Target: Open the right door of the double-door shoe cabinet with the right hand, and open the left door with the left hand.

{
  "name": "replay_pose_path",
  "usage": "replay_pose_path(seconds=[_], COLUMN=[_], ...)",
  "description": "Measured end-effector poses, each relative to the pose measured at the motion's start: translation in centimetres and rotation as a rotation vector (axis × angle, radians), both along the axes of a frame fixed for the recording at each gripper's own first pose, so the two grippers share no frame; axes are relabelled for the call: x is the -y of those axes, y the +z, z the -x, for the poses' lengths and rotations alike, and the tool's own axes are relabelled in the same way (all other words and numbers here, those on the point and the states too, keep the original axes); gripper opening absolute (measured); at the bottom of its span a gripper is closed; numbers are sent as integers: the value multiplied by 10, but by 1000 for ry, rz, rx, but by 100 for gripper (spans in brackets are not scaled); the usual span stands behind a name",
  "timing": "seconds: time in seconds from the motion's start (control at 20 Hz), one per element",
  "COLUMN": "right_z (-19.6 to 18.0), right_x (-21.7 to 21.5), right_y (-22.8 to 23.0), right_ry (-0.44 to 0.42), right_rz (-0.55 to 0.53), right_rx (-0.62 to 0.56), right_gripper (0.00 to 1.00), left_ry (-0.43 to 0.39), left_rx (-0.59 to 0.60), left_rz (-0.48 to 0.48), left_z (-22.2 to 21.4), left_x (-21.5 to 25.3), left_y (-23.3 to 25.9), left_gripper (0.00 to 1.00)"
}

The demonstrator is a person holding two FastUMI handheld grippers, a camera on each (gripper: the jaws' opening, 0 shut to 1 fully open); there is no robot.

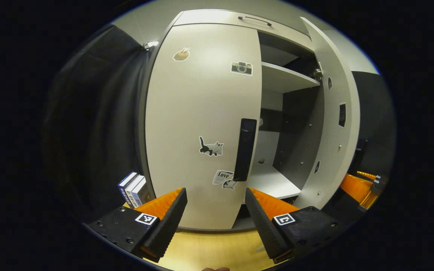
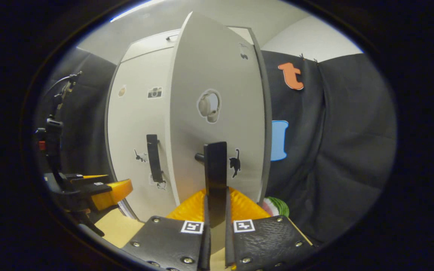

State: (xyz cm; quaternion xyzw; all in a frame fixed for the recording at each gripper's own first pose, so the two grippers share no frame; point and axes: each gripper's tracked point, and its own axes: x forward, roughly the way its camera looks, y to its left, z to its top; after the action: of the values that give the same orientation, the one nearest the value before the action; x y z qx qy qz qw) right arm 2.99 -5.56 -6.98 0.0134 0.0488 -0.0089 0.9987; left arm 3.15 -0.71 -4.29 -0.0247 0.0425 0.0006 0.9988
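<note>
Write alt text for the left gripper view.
The left gripper, fingers apart, faces the closed left door just below its dark handle. The right door stands open, showing shelves; books stand at lower left.

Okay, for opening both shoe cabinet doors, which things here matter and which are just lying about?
Part of the job:
- right door, swung open, its handle clamped in the right tool
- left door, closed, with its handle
- left tool, open, short of that handle

Just lying about:
- books beside the cabinet
- stickers on the doors, like the cat
</note>
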Motion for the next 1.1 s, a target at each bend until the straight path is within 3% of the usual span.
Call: replay_pose_path(seconds=[0.05, 0.1, 0.9, 1.0, 1.05, 1.1], right_z=[4, 6, 23, 19, 24, 27], right_x=[6, 11, 94, 117, 128, 132], right_y=[0, -1, 1, 0, 1, 1], right_ry=[-10, -16, -131, -178, -201, -197], right_rz=[3, 4, 10, 16, 17, -3], right_rx=[-3, -10, -34, -34, -36, -38], right_gripper=[14, 14, 14, 8, 0, 1], left_ry=[-5, -11, 44, 60, 68, 75], left_rx=[5, 11, 64, 61, 55, 49], left_rz=[-4, -9, -55, -61, -64, -67], left_z=[-3, -6, -80, -88, -92, -95], left_x=[3, 8, 25, 24, 23, 22], left_y=[2, 3, 25, 24, 23, 22], left_gripper=[93, 96, 96, 96, 96, 96])
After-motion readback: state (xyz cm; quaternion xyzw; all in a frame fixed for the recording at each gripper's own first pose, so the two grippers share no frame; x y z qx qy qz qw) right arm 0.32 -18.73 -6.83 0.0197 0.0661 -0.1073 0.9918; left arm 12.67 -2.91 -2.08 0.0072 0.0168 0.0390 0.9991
